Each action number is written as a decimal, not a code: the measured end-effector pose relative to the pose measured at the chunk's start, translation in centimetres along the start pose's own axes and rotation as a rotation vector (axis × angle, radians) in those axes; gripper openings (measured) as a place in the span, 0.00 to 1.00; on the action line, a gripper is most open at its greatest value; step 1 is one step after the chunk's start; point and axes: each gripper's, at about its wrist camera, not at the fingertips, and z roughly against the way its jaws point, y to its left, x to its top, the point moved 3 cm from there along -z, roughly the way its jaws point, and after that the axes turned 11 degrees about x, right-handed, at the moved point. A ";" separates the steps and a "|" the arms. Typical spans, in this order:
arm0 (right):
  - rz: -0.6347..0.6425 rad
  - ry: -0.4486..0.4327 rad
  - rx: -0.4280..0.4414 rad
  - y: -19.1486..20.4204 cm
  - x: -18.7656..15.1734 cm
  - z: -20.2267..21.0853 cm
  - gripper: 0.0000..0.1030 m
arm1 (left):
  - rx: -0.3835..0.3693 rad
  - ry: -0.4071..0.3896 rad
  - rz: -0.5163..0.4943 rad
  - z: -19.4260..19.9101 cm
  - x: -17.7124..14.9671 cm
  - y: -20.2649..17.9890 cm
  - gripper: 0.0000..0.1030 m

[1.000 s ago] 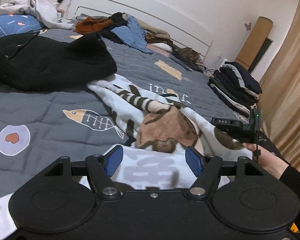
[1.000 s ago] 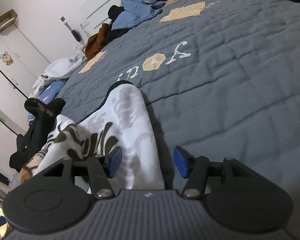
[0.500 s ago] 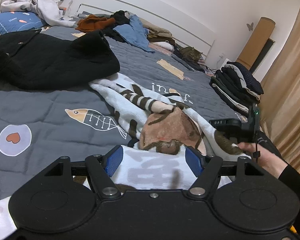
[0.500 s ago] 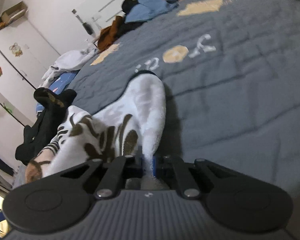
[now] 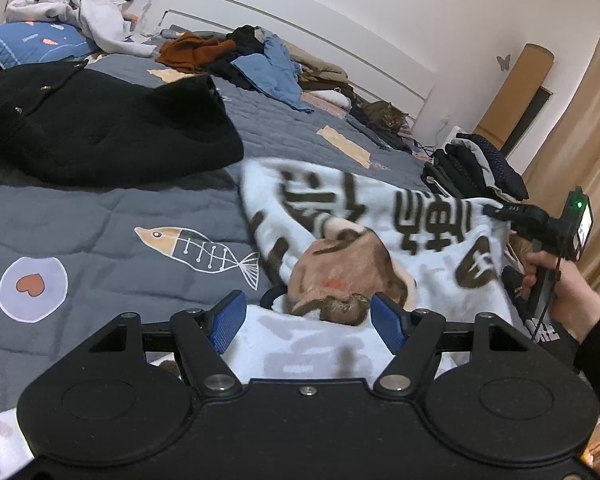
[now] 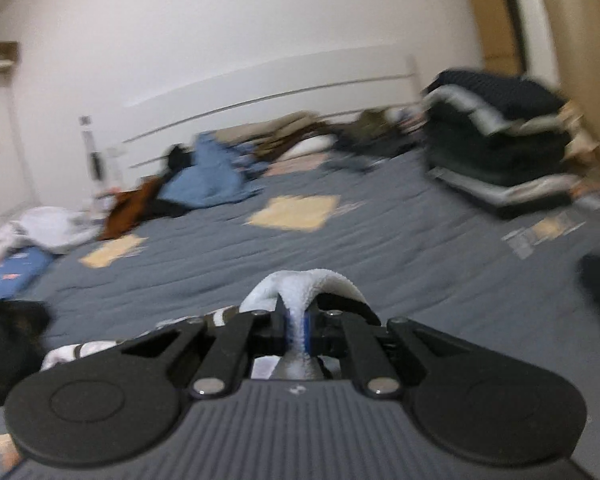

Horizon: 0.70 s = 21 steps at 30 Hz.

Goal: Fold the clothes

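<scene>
A white fleece garment [image 5: 340,216] with dark brown print and a tan patch lies on the grey bedspread [image 5: 100,220]. My left gripper [image 5: 308,320] stands open low over its near part, with cloth lying between the blue pads. My right gripper [image 6: 296,326] is shut on a fold of the same garment [image 6: 300,280], and the pinched white cloth bulges up past the pads. In the left wrist view the right gripper [image 5: 490,210] holds the garment's right edge raised off the bed, a hand [image 5: 560,280] on its handle. That side hangs stretched below it.
A black jacket [image 5: 100,132] lies spread at the left. Loose clothes [image 5: 260,64] are heaped by the white headboard, with a cat [image 5: 384,114] beside them. A folded dark stack [image 5: 476,168] sits at the bed's right edge, near beige curtains [image 5: 596,160].
My right gripper closed on the garment's edge, then rose and tipped up, pulling that side off the bed. The left gripper stayed where it was, still open.
</scene>
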 end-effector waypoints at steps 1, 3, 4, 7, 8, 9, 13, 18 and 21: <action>0.008 -0.018 -0.037 -0.7 0.7 0.1 0.05 | 0.000 -0.001 0.002 0.0 0.0 0.1 0.66; 0.032 -0.059 -0.117 -2.2 2.3 0.4 0.05 | 0.000 -0.004 0.008 0.0 0.1 0.2 0.66; 0.050 -0.083 -0.156 -2.8 2.9 0.6 0.05 | 0.001 -0.006 0.011 0.0 0.2 0.3 0.66; 0.138 -0.146 -0.277 -4.2 4.6 1.0 0.05 | 0.006 -0.009 0.021 -0.1 0.4 0.6 0.66; 0.176 -0.140 -0.319 -4.6 4.8 0.8 0.05 | 0.005 -0.007 0.023 -0.1 0.4 0.6 0.66; 0.213 -0.105 -0.353 -5.1 4.9 0.2 0.05 | 0.004 -0.006 0.025 -0.1 0.5 0.6 0.66; 0.226 0.081 -0.355 -7.0 4.0 -1.6 0.08 | -0.001 -0.001 0.016 -0.3 0.5 0.4 0.66; -0.057 0.123 -0.218 -9.4 2.2 0.4 0.15 | -0.013 0.003 0.008 -0.3 0.3 0.0 0.66; -0.117 0.117 -0.132 -8.8 0.9 3.1 0.27 | -0.027 0.000 -0.007 -0.1 0.1 -0.5 0.66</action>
